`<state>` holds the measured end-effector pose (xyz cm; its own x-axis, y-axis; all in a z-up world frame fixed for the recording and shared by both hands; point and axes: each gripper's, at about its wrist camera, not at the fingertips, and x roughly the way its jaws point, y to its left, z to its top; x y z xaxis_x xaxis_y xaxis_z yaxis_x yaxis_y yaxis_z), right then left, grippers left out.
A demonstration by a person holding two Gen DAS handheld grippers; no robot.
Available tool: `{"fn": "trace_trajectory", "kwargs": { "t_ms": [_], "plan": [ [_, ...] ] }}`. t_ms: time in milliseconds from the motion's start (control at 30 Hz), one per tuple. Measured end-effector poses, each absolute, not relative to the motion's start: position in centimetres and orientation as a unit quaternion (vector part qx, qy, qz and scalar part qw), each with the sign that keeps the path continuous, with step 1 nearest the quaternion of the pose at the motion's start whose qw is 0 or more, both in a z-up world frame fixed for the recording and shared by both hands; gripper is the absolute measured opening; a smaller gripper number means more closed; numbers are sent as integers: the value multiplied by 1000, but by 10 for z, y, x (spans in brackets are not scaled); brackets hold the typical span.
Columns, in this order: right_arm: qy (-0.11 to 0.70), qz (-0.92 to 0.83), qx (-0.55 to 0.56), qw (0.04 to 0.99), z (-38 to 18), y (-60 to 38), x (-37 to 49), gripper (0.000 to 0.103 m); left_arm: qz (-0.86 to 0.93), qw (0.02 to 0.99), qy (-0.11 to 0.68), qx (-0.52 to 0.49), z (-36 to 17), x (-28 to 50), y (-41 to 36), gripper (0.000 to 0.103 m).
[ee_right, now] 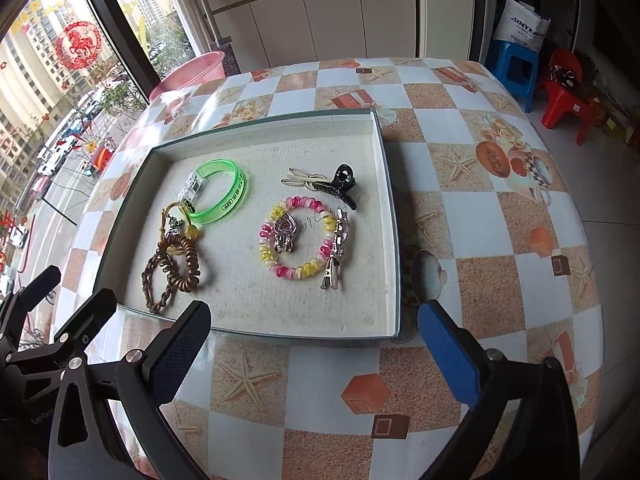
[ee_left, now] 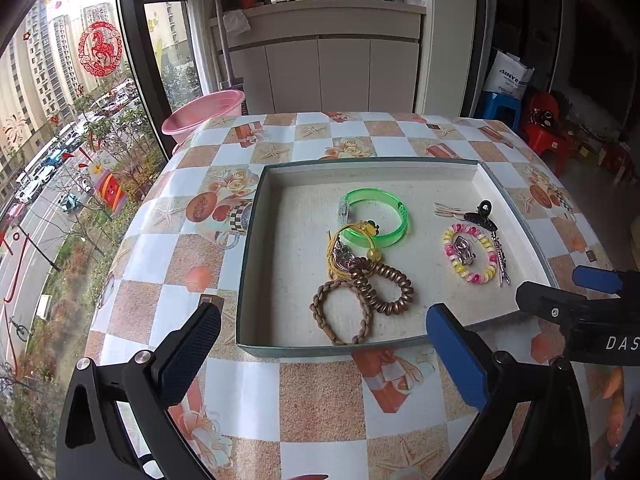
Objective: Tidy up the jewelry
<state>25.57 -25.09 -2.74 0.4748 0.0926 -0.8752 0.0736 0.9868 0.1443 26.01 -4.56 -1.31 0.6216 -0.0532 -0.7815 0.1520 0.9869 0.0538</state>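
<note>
Worktop (ee_left: 320, 392): covered by a checked cloth printed with starfish and roses; a shallow tray is carried on it.
Tray (ee_left: 248, 264): square, grey-green rim, pale lining; all the jewelry is laid inside it.
Left group: a green bangle (ee_left: 376, 218) is seen toward the far side, with a yellow cord bracelet (ee_left: 334, 258) overlapping its near edge; a bronze spiral hair tie (ee_left: 382, 286) and a braided brown bracelet (ee_left: 340, 314) are touching each other nearest the front rim.
Right group: a pink and yellow beaded bracelet (ee_right: 298, 238) is laid around a silver heart pendant (ee_right: 285, 234); a rhinestone hair clip (ee_right: 336, 256) is set just beside it, and a black claw clip (ee_right: 340, 184) with pale hairpins (ee_right: 298, 180) lies beyond.
Left gripper (ee_left: 320, 344): held over the tray's front rim, fingers spread wide, nothing gripped.
Right gripper (ee_right: 314, 344): held at the tray's near right corner, fingers spread wide, nothing gripped.
Surroundings: a pink basin (ee_left: 204, 114) is seen past the far left edge, by a window; white cabinets (ee_left: 324, 74) are behind; blue and red stools (ee_right: 516, 66) stand at the right.
Obstruction: the tray's raised rim is set between both grippers and the jewelry.
</note>
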Motion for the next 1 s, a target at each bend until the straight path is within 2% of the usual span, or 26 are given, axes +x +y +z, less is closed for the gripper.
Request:
{"fn": "trace_trajectory", "kwargs": {
  "t_ms": [300,667,1000],
  "plan": [
    [489,-11,24,872,-18,-236,200,103,-65,891,447,34,-15,200,-29,103],
    [445,-31,21,895,5,-226,117,103,-59,904,421,41,0,114,-22,103],
    [406,-41,0,913,30,-211,57,103,-51,917,395,31,24,67,-15,103]
  ]
}}
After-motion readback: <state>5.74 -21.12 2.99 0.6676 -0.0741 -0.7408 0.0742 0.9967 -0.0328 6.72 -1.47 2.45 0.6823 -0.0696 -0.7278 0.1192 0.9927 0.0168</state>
